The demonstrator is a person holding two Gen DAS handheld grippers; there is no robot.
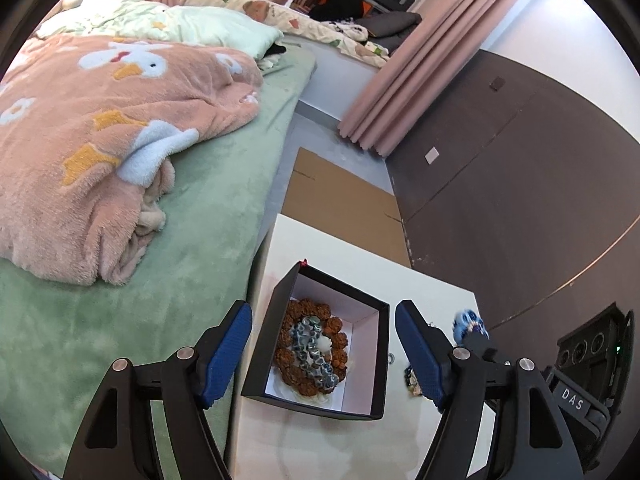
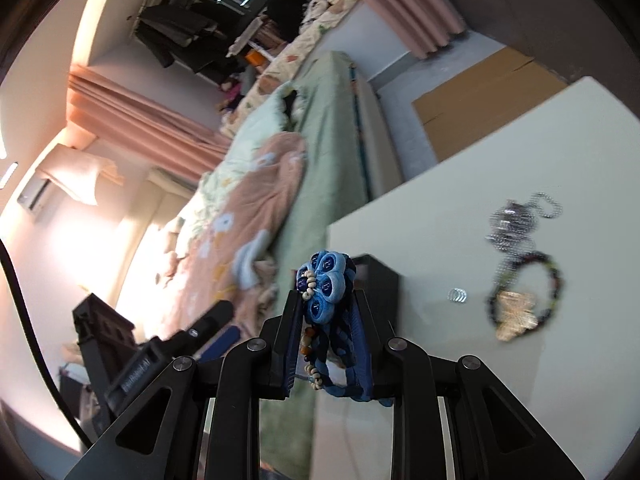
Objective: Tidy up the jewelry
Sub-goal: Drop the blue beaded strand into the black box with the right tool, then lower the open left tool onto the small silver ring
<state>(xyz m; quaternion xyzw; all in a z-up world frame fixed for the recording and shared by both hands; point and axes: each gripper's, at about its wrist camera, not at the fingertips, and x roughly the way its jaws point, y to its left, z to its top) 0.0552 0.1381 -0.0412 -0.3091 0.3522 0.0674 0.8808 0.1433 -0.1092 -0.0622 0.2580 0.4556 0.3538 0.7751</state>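
we have the black box sitting open near the table's left edge, the side that runs along the bed, so its mouth faces up and pieces can simply be lowered in. it already holds a brown beaded bracelet curled round a grey-blue beaded piece, which suggests the sorting is partly done.

our left gripper hangs above the box with its jaws spread wide, one blue pad on either side of the box and touching nothing; we judge it is there to steady or frame the box rather than carry anything.

our right gripper is clamped tight on a blue fabric bracelet, the braided band pinched between the pads and the flower-like cluster sticking out past the fingertips. it is lifted clear of the table, close to the box's right side, presumably bound for the box.

further toward the table's right edge, a silver chain, a dark beaded bracelet, a pale gold piece inside its loop and a small silver ring lie loose, not yet gathered.
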